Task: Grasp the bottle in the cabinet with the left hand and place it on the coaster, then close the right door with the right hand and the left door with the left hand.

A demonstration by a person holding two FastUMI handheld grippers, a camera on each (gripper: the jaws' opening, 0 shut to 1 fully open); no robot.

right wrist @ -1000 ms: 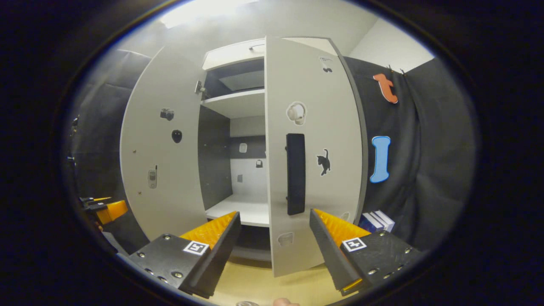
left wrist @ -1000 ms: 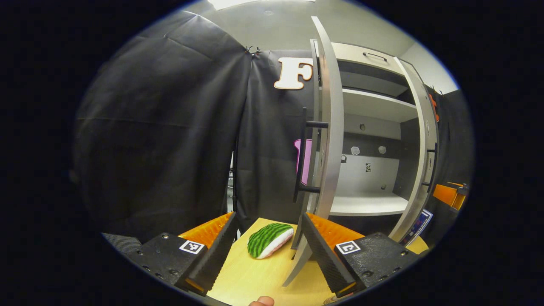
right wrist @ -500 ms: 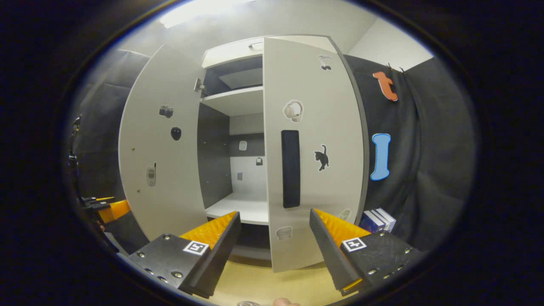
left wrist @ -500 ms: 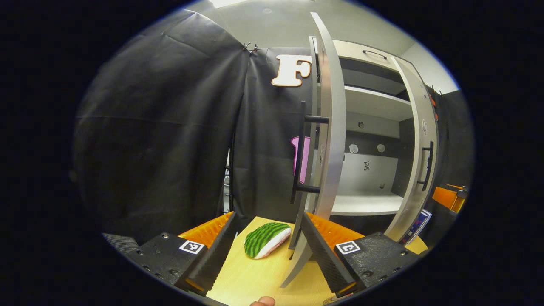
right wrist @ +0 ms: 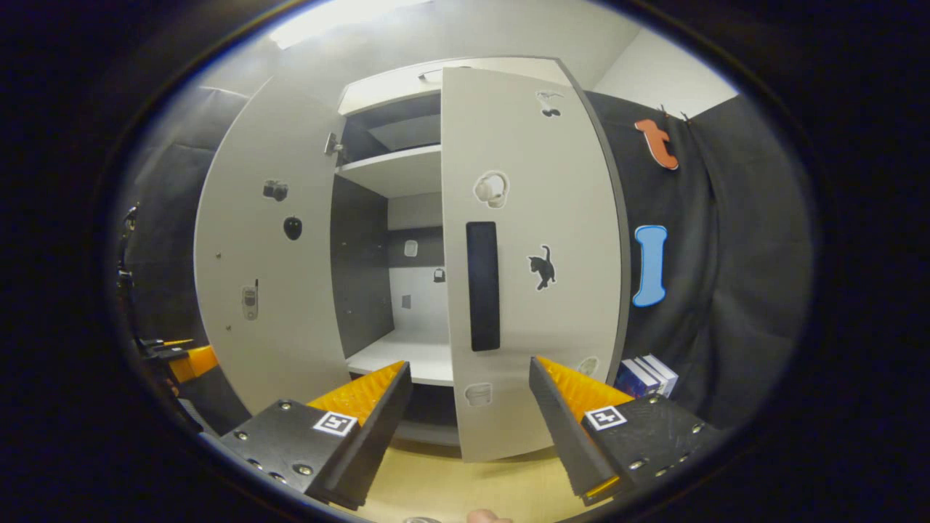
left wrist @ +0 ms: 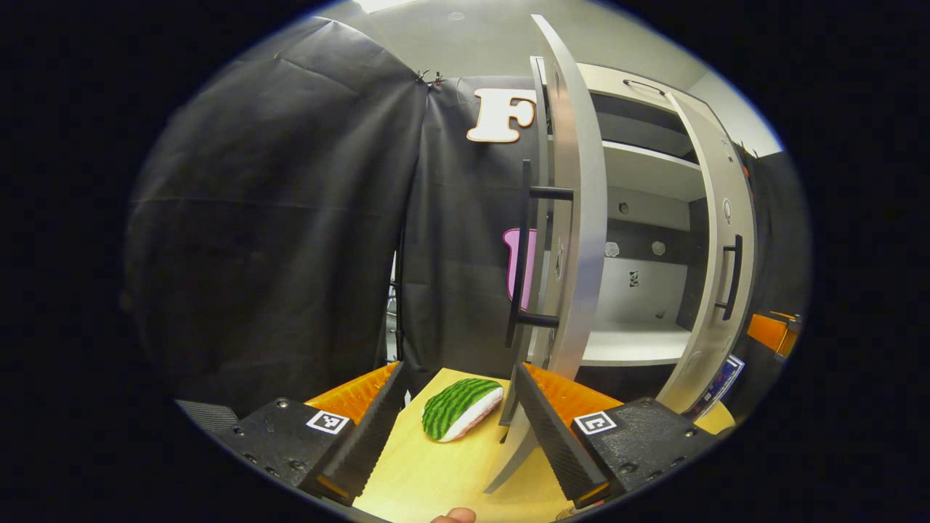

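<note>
With both doors ajar and the shelves bare, the step in hand looks like door closing. The right gripper has its jaws spread wide and holds nothing; the right door stands at 12 o'clock in the right gripper view, its handle just above the fingers, apart from them. Next move, likely: push that door face to shut it. The left gripper is likewise spread and empty, with the left door edge-on at 1 o'clock and its handle on the outer side. Bottle and coaster: cannot tell where they are. A watermelon-slice toy lies on the yellow table between the left fingers. Black cloth walls, books at 4 o'clock beside the cabinet.
</note>
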